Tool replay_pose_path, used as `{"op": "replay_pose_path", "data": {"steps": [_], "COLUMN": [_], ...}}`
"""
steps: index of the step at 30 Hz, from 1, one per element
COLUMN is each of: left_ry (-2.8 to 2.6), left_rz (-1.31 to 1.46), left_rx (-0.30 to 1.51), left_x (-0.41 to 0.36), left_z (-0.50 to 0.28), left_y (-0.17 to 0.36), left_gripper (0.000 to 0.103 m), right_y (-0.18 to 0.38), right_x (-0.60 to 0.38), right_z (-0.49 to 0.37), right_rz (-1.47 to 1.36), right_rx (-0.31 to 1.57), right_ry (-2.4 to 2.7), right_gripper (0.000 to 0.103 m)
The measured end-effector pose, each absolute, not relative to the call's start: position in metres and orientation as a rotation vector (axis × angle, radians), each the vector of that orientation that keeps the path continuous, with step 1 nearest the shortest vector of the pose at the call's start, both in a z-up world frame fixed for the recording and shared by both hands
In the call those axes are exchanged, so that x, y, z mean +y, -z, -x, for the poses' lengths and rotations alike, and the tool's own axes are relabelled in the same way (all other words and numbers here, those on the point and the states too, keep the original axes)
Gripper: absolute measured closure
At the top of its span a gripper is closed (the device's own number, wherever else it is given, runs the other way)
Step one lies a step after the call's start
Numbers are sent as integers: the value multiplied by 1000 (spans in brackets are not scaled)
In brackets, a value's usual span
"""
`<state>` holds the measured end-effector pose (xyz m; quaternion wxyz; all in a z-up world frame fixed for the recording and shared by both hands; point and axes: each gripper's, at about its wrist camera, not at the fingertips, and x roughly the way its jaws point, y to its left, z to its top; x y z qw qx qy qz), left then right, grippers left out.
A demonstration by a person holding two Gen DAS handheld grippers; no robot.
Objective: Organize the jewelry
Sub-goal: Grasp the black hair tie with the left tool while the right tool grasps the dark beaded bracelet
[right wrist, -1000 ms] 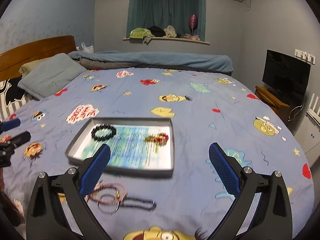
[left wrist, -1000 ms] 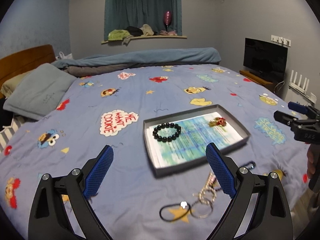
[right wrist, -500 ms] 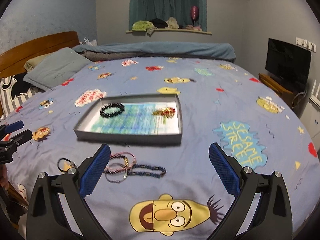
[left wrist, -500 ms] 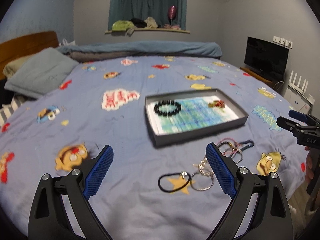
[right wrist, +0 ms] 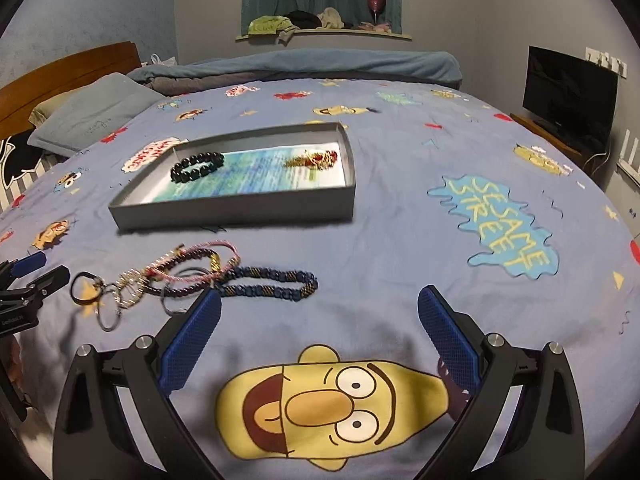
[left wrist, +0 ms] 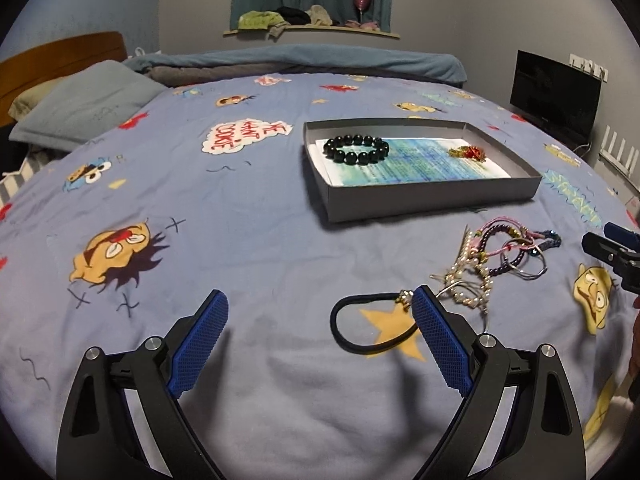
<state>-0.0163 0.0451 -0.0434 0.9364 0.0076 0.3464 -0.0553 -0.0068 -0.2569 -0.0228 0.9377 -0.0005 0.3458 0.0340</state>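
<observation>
A grey shallow box [left wrist: 432, 196] [right wrist: 240, 210] lies on the bed. It holds a black bead bracelet [left wrist: 356, 150] [right wrist: 197, 166] and a red-gold brooch [left wrist: 468, 153] [right wrist: 314, 159]. In front of it lies a tangle of bracelets and rings [left wrist: 508, 254] [right wrist: 176, 276], a dark blue beaded bracelet [right wrist: 272, 284] and a black hair tie with a charm [left wrist: 372, 326] [right wrist: 84, 292]. My left gripper [left wrist: 320, 332] is open and empty, low over the hair tie. My right gripper [right wrist: 320, 328] is open and empty, just right of the pile.
The bed has a blue cartoon-print sheet [left wrist: 180, 200]. A grey pillow [left wrist: 88, 104] and a rolled duvet [left wrist: 300, 60] lie at the far side. A TV [right wrist: 568, 88] stands at the right. The bed's near edge is close below both grippers.
Both grippers have dropped lower and drawn back toward the near edge of the bed, so the loose jewelry pile now shows in front of them. Both stay open.
</observation>
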Motion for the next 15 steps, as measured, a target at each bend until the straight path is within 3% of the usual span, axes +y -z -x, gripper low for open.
{"op": "replay_pose_path", "data": {"steps": [4,6,9,11,15], "left_ry": [133,145,165,173,187], "left_rz": [-28,-32,-24,-31,-53], "left_rx": [699,708,728,739,757], "left_x": [44,43,42,41,40], "left_z": [16,15,14,13,13], "left_y": [50,52,56,59,64], "left_gripper": [15,20,32,46,60], "right_y": [32,36,39,41,47], "right_x": [-257,-256,-254,-254,-254], "right_z": [4,2,-5,-9,-18], "right_rz": [-20,-16,-25,-37,-56], "right_rx": [676,666,670,680,703], "right_ry": [-69,-60,-62,-66,-68], "right_gripper": [8,16,28,38,53]}}
